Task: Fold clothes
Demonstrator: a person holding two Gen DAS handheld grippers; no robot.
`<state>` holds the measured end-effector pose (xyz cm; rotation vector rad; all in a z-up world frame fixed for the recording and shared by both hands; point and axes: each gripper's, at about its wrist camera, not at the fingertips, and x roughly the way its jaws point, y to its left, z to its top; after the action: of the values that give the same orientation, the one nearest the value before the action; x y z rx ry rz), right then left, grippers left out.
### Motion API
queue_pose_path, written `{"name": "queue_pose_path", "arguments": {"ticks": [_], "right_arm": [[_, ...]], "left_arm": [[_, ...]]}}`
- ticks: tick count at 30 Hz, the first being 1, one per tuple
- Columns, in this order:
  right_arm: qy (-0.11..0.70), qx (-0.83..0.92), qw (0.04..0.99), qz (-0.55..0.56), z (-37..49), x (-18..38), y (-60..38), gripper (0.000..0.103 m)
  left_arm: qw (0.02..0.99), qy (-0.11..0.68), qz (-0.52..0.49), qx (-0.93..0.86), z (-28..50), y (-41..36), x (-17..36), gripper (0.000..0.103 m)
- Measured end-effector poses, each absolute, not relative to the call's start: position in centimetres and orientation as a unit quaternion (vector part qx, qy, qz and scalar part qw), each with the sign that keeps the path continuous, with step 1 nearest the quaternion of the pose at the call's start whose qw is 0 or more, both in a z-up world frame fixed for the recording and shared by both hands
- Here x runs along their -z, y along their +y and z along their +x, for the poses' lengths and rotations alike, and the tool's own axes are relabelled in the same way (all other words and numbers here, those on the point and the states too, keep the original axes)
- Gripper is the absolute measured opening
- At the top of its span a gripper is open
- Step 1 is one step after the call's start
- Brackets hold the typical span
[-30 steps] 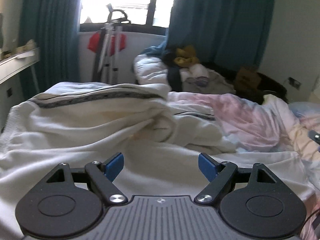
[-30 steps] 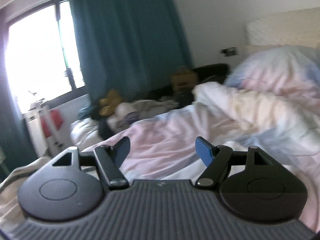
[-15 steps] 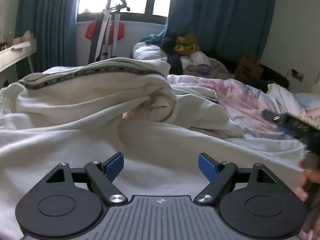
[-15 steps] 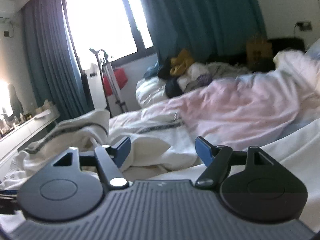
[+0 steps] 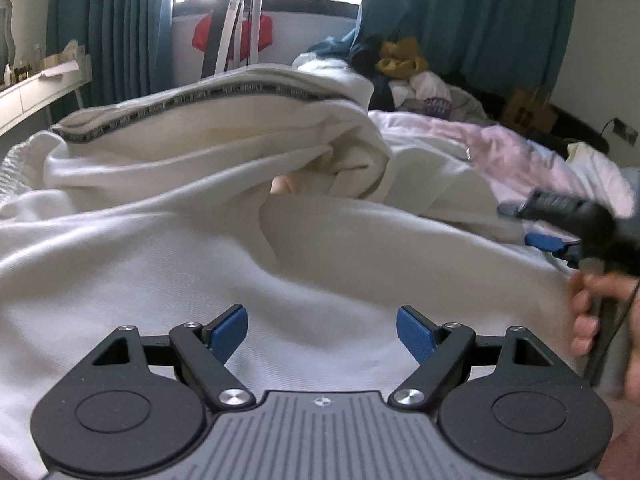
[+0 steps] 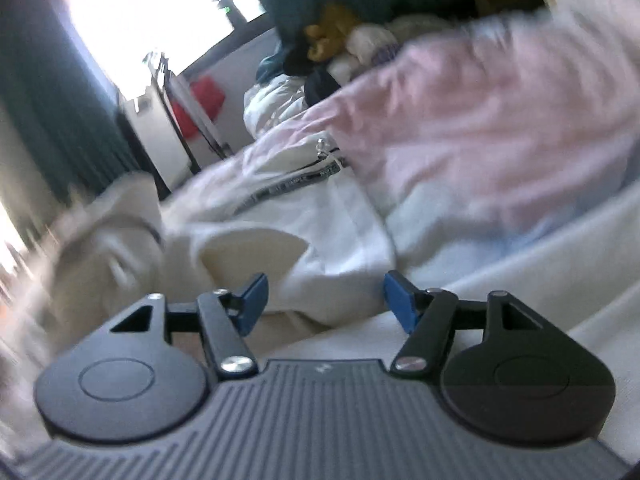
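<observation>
A cream-white garment [image 5: 208,240] with a dark lettered stripe lies crumpled across the bed, bunched high at the back. My left gripper [image 5: 322,330] is open and empty, low over its flat front part. My right gripper [image 6: 324,300] is open and empty, tilted, just above the same white garment [image 6: 320,232]. In the left wrist view the right gripper [image 5: 560,236] shows at the right edge, held by a hand [image 5: 596,320], over the garment's right side.
A pink and pale blue duvet [image 5: 532,152] covers the bed to the right. A pile of clothes [image 5: 400,68] lies at the far end by teal curtains [image 5: 460,12]. A folded rack [image 5: 236,28] stands under the window; a white shelf [image 5: 36,88] at left.
The right gripper swung left and down from facing the pillows to hover over the white garment. The left gripper moved forward and lower over the garment. Both stayed open.
</observation>
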<state>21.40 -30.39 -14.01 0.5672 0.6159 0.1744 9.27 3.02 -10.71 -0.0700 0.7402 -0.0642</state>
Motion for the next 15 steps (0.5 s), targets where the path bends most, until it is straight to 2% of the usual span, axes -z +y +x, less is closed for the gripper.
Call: {"name": "queue_pose_path", "arguments": {"ticks": [3,9,15], "right_arm": [[0.314,-0.104,0.864,0.379,22.0,14.7,-32.7,0.068],[0.341,-0.121,0.776,0.516,22.6,15.2,-35.5,0.068],[0.358,-0.110,0.741,0.558,22.7,15.9,-35.6,0.068]], "left_arm": [[0.928,0.371,-0.031,0.030,9.8,2.7,11.4,0.083],[0.916,0.397,-0.049,0.015,10.9,3.2,12.5,0.083],[0.918,0.394,-0.050,-0.010,10.9,3.6,12.4,0.083]]}}
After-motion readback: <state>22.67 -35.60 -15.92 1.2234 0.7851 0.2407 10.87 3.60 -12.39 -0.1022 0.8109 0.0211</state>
